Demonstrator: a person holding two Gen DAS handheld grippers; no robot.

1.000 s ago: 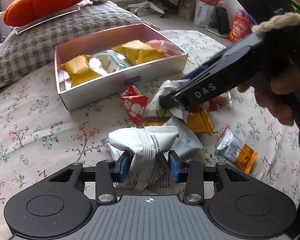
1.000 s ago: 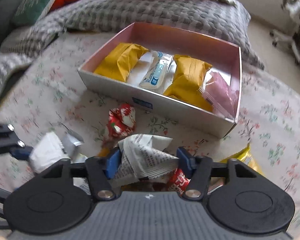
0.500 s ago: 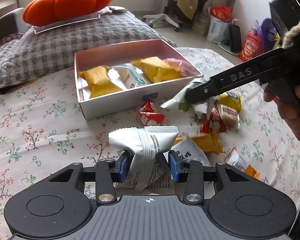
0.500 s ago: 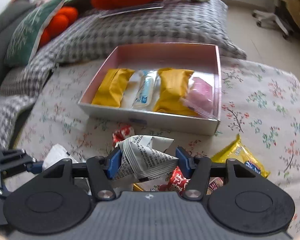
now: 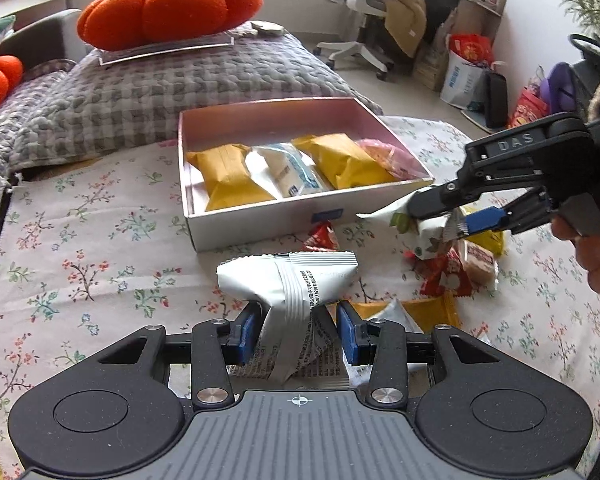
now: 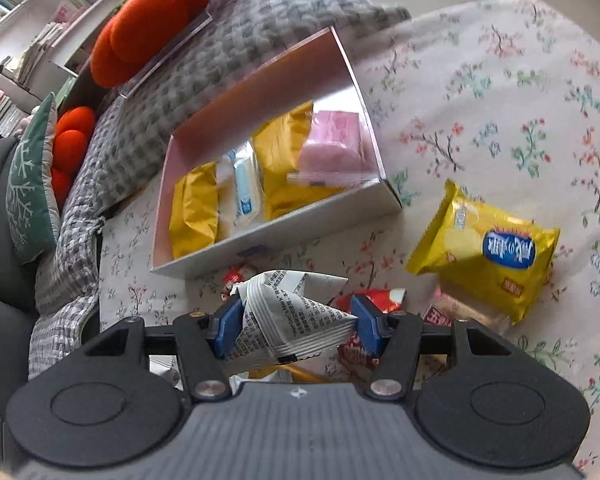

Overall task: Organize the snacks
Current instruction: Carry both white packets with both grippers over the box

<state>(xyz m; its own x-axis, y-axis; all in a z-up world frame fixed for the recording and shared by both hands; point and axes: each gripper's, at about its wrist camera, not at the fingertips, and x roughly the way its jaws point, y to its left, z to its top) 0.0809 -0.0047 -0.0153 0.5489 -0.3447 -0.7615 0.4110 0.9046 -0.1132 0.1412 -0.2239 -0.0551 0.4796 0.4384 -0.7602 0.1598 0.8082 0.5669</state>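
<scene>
An open pink-lined box (image 5: pixel 260 218) on the flowered bedspread holds two yellow packets, a white-and-blue one and a pink one. My left gripper (image 5: pixel 296 330) is shut on a white snack packet (image 5: pixel 288 280), held in front of the box. In the left wrist view my right gripper (image 5: pixel 440 220) comes in from the right, by the box's near right corner, shut on a crumpled white packet (image 5: pixel 400 220). The right wrist view, tilted, shows that gripper (image 6: pixel 296 320) pinching the same printed white packet (image 6: pixel 292 312) near the box (image 6: pixel 284 236).
Loose snacks lie right of the box: red packets (image 5: pixel 444 278), a flat orange-yellow one (image 5: pixel 416 312) and a big yellow bag (image 6: pixel 488 248). A grey checked pillow (image 5: pixel 172 88) with an orange plush pumpkin (image 5: pixel 168 12) lies behind the box. A hand (image 5: pixel 596 264) holds the right gripper.
The right gripper has rolled, so its view of the box now tilts, and it has slid right with its packet. The left gripper keeps its packet, and its view has turned slightly.
</scene>
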